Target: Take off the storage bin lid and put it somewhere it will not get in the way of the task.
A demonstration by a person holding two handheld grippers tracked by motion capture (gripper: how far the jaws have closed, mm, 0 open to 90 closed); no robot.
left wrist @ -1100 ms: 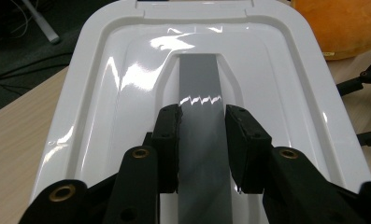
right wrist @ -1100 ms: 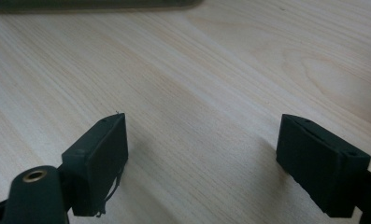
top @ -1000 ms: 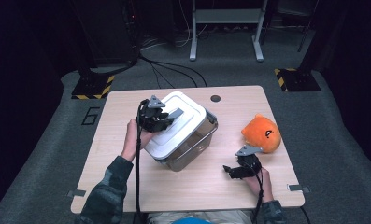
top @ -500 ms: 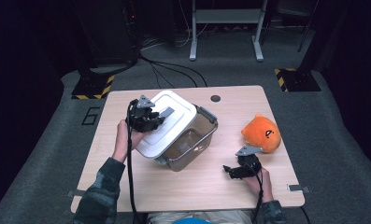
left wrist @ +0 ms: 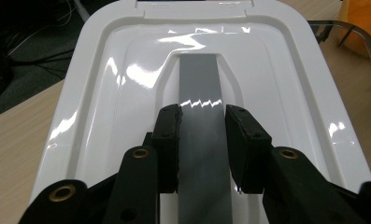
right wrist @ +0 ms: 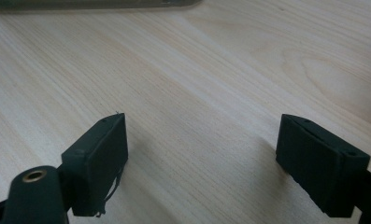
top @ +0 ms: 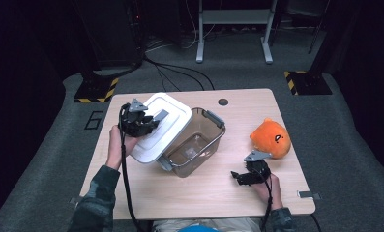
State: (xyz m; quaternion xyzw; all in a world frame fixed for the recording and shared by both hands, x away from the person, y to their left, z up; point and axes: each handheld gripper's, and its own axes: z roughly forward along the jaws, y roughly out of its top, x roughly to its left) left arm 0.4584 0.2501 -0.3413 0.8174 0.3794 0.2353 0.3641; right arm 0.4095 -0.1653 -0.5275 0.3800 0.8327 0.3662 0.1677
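My left gripper [top: 142,121] [left wrist: 202,144] is shut on the grey handle [left wrist: 199,88] of a white box lid [top: 168,123] [left wrist: 117,79], held tilted to the left of the box. The clear plastic box [top: 197,142] stands open in the middle of the table with its inside in view. An orange plush toy [top: 271,137] lies at the right. My right gripper [top: 243,175] [right wrist: 202,163] rests low over the wood near the front right, jaws wide apart and nothing between them.
The wooden table [top: 214,193] has a dark round hole [top: 223,102] near its far edge. Cables, a metal stand [top: 230,19] and black-and-yellow floor marks [top: 95,92] lie beyond the table on grey carpet.
The left gripper has carried the lid off the box toward the left, uncovering the box. The right gripper has stayed put.
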